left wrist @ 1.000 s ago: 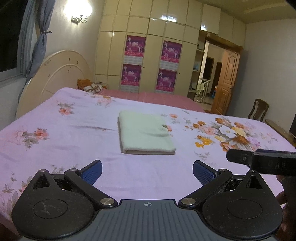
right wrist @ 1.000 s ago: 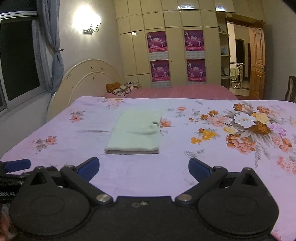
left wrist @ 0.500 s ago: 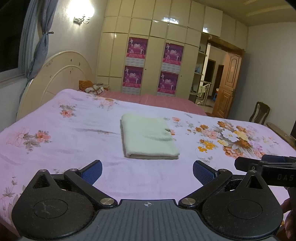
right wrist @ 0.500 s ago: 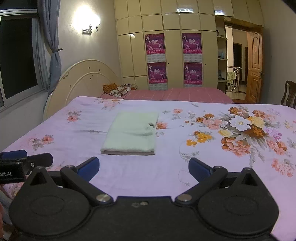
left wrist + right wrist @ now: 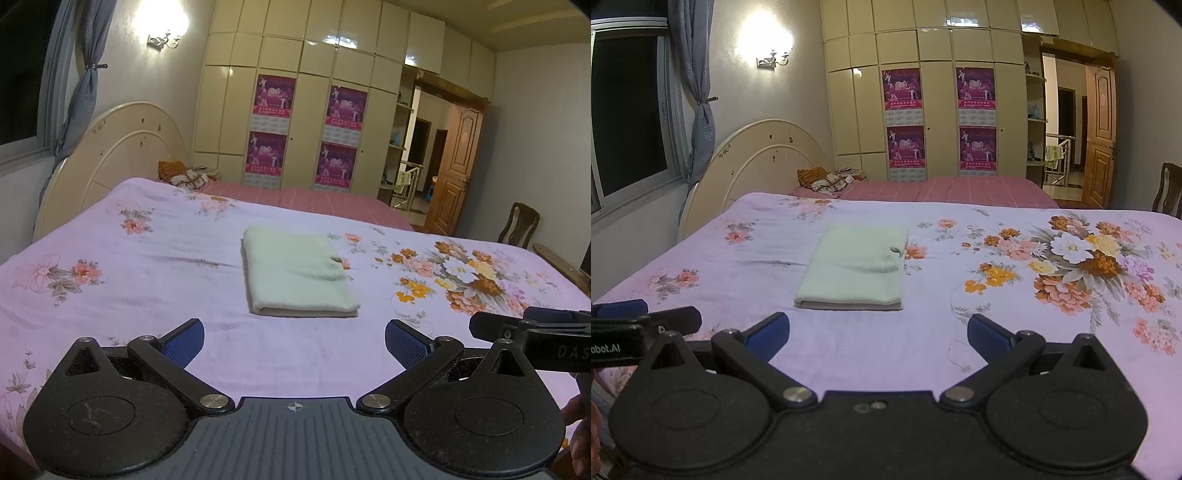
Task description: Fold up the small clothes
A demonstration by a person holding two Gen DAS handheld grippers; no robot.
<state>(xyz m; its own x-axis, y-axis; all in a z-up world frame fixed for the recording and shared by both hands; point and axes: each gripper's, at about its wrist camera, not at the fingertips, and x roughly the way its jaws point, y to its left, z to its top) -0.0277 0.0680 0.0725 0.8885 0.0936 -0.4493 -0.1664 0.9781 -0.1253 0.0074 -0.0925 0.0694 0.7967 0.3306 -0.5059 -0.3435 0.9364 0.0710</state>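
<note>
A pale green cloth [image 5: 299, 273] lies folded into a neat rectangle on the lilac floral bedspread [image 5: 147, 288]; the right wrist view shows the same cloth [image 5: 855, 267] slightly left of centre. My left gripper [image 5: 294, 341] hovers open above the bed's near edge, well short of the cloth, nothing between its blue pads. My right gripper [image 5: 878, 338] is open too and equally far back from the cloth. Each gripper appears at the edge of the other's view: the right one [image 5: 532, 341] and the left one [image 5: 639, 325].
A cream headboard [image 5: 753, 162] stands at the left, with a patterned cushion [image 5: 823, 181] beside a pink mattress [image 5: 960, 188]. Tall cupboards with purple posters [image 5: 905, 122] line the far wall. A wooden chair [image 5: 519, 223] and an open door [image 5: 458, 170] are at the right.
Both grippers have drawn back and risen a little from the bed, so the folded cloth sits farther off in both views. The cloth has not moved.
</note>
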